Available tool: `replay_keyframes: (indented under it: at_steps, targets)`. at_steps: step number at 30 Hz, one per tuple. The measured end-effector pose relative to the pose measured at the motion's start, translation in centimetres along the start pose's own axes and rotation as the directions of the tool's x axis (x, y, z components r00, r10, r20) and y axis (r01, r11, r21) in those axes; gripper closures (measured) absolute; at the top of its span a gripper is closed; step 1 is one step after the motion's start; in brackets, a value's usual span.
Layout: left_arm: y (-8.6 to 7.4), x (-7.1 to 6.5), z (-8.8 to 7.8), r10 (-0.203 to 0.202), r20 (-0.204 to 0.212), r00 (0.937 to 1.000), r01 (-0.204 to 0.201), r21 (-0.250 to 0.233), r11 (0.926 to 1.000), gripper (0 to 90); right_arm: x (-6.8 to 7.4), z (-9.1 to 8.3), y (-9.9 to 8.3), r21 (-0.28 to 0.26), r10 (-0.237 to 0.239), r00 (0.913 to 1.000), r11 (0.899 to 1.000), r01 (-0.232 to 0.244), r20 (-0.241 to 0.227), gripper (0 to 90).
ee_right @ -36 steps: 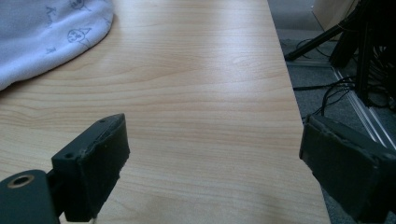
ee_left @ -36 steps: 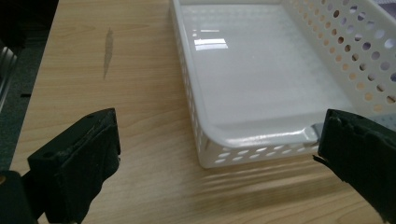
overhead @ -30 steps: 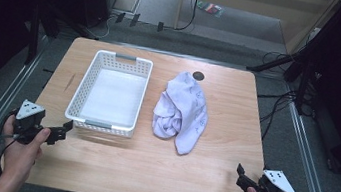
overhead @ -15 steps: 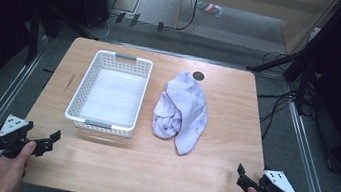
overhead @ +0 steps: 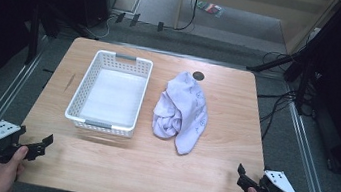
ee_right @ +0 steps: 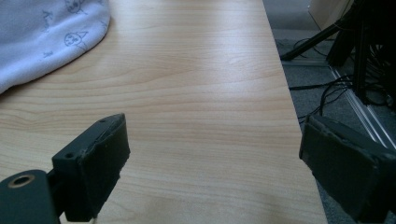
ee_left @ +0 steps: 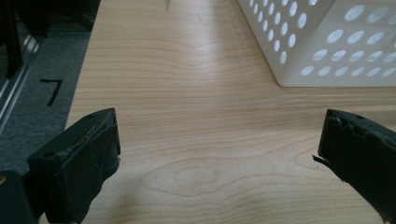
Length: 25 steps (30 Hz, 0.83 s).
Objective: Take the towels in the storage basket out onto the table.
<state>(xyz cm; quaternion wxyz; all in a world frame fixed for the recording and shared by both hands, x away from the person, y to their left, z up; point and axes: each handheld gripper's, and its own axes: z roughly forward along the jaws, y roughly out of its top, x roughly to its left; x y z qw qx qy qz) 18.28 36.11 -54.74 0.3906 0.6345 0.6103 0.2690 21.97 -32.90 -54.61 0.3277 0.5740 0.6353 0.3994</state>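
Note:
A white perforated basket (overhead: 90,86) stands empty on the left half of the wooden table (overhead: 218,173); its corner (ee_left: 336,42) fills the upper right of the left gripper view. To its right lies a crumpled pale lilac cloth (overhead: 180,109) with small drawings, whose edge (ee_right: 46,37) appears at the upper left in the right gripper view. My left gripper (overhead: 39,144) sits open over the table's front left corner, holding nothing. My right gripper (overhead: 244,177) is open near the front right edge, also holding nothing.
A small dark round spot (overhead: 198,75) marks the table behind the cloth. Metal rails (overhead: 309,161) run along both sides of the table. Cables (overhead: 277,111) and stand legs lie on the floor to the right. Bare wood stretches between the two grippers.
My left gripper has drawn back from beside the basket's front corner toward the table's front left corner. The right gripper has barely moved.

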Motion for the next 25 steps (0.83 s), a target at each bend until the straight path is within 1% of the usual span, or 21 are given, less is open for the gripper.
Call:
replay_keyframes:
  at_steps: [1,3,4,6,7,8,9,11,12,13,16,17,20,22,23,25]
  targets:
    - [-0.22,0.27,0.1,0.006,-0.005,1.0,-0.006,0.007,1.0,0.0,0.01,-0.02,0.0,0.0,0.001,1.0,1.0,-0.001,-0.001,8.3]
    - [-0.32,0.39,0.17,0.008,-0.012,0.9999,-0.008,0.005,1.0,0.0,0.01,-0.02,-0.01,0.0,0.001,1.0,1.0,-0.001,0.0,8.3]
    - [-0.43,0.59,0.17,0.012,-0.023,0.9997,-0.012,-0.001,0.9999,0.0,0.01,-0.03,-0.01,0.0,0.002,1.0,1.0,-0.002,0.0,8.3]
    - [-0.44,0.68,0.11,0.013,-0.026,0.9996,-0.013,0.002,0.9999,0.0,0.02,-0.03,-0.01,-0.001,0.001,1.0,1.0,-0.001,0.0,8.3]
    - [-0.47,0.83,0.2,-0.003,-0.02,0.9998,0.003,0.011,0.9999,0.0,0.02,-0.03,-0.01,0.0,0.001,1.0,1.0,-0.001,-0.002,8.3]
    - [-0.47,0.83,0.2,-0.003,-0.02,0.9998,0.003,0.011,0.9999,0.0,0.02,-0.03,-0.01,0.0,0.001,1.0,1.0,-0.001,-0.002,8.3]
    - [-0.51,0.85,0.15,-0.013,-0.015,0.9998,0.013,0.001,0.9999,0.0,0.02,-0.03,-0.01,0.0,0.001,1.0,1.0,-0.001,-0.003,8.3]
    - [-0.49,0.91,0.16,-0.015,-0.016,0.9998,0.015,0.008,0.9998,0.0,0.01,-0.04,-0.01,0.0,0.001,1.0,1.0,-0.001,-0.003,8.3]
    - [-0.48,0.97,0.23,-0.027,-0.017,0.9995,0.027,0.01,0.9996,0.0,0.01,-0.05,-0.01,-0.001,0.001,1.0,1.0,-0.001,-0.002,8.3]
    - [-0.48,1.02,0.22,-0.031,-0.017,0.9994,0.031,0.01,0.9995,0.0,0.02,-0.04,-0.02,-0.001,0.001,1.0,1.0,-0.001,-0.002,8.3]
    - [-0.45,1.08,0.28,-0.035,-0.017,0.9992,0.036,0.016,0.9992,0.0,0.04,-0.04,-0.02,0.0,0.002,1.0,1.0,-0.002,-0.002,8.3]
    - [-0.43,1.08,0.35,-0.042,-0.009,0.9991,0.042,0.026,0.9988,0.0,0.02,-0.04,-0.02,-0.001,0.001,1.0,1.0,-0.001,-0.002,8.3]
    - [-0.41,1.01,0.42,-0.042,-0.016,0.999,0.042,0.033,0.9986,0.0,-0.02,-0.03,-0.01,-0.002,-0.001,1.0,1.0,0.001,-0.001,8.3]
    - [-0.38,1.01,0.47,-0.04,-0.013,0.9991,0.04,0.039,0.9985,0.0,-0.04,-0.03,-0.01,-0.002,0.001,1.0,1.0,-0.001,0.0,8.3]
    - [-0.34,1.05,0.56,-0.045,-0.014,0.9989,0.046,0.046,0.9979,0.0,-0.05,-0.03,-0.01,-0.004,0.004,1.0,1.0,-0.004,0.0,8.3]
    - [-0.34,1.1,0.56,-0.048,-0.011,0.9988,0.049,0.041,0.998,0.0,-0.07,-0.02,-0.02,-0.005,0.005,1.0,1.0,-0.005,0.0,8.3]
